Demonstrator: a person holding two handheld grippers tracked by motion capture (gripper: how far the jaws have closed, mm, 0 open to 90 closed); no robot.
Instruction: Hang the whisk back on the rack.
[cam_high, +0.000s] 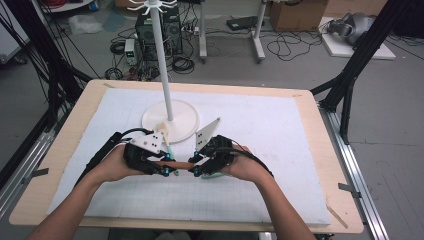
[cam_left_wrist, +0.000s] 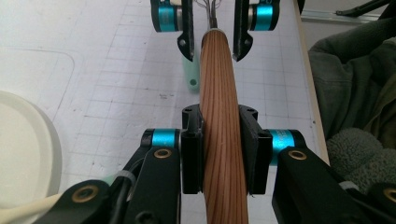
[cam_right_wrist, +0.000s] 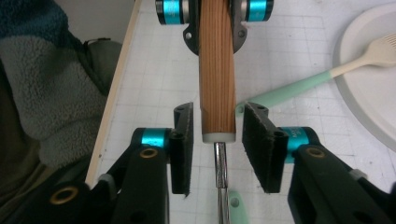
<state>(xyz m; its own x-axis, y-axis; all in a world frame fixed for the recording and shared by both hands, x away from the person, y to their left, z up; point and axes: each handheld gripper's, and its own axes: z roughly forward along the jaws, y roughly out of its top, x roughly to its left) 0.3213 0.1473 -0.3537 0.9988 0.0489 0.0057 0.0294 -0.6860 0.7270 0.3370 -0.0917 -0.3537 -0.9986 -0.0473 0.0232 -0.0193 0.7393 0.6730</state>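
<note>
1. Left gripper (cam_left_wrist: 219, 154) – clamped on striped brown wooden handle (cam_left_wrist: 219, 116), held level above white gridded mat (cam_high: 260, 130).
2. Right gripper (cam_right_wrist: 217, 140) – jaws apart, flanking the handle's capped end without touching it, just by the steel shaft (cam_right_wrist: 220, 177).
3. Mint-green silicone spatula (cam_right_wrist: 299, 86) lying beneath, head on round white stand base (cam_right_wrist: 373, 84).

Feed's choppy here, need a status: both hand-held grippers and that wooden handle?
Left hand-held gripper clamped on wooden handle. Right hand-held gripper open around handle's metal end, pads not touching. Mint spatula lying just beneath.

Two hand-held grippers, one wooden-handled utensil (cam_left_wrist: 219, 116), one mint-handled utensil (cam_right_wrist: 299, 86), perhaps another, one white stand (cam_high: 170, 120).
</note>
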